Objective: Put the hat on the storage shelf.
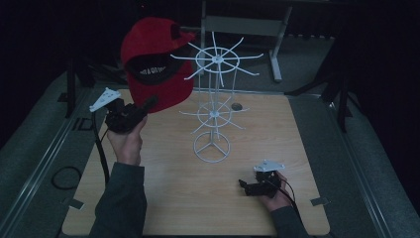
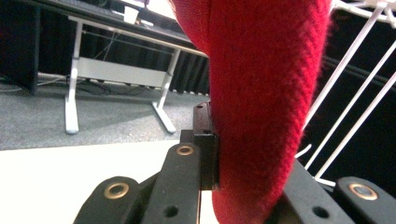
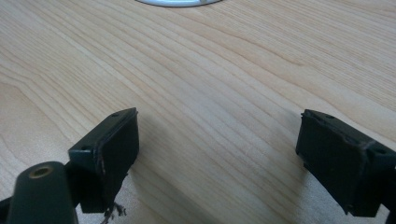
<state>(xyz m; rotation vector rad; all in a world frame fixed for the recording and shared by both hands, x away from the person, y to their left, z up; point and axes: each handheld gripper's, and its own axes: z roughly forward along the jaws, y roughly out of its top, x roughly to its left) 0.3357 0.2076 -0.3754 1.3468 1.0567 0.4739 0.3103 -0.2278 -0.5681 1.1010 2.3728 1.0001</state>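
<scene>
The left gripper (image 1: pixel 148 103) pinches the brim of the red cap (image 1: pixel 156 64) tight and holds it up high, just left of the white rack (image 1: pixel 216 59). To hang it well, keep the pinch firm and slide the cap over one top arm. The right gripper (image 1: pixel 242 184) rests open on the table (image 1: pixel 297 129)

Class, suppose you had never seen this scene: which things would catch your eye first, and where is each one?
The red cap stands out most, held up above the table's far left part by the left gripper, whose jaws are shut on its edge. Next comes the white wire rack, upright at the middle of the wooden table, its spokes bare. The right gripper rests near the table's front right, jaws open on nothing.
</scene>
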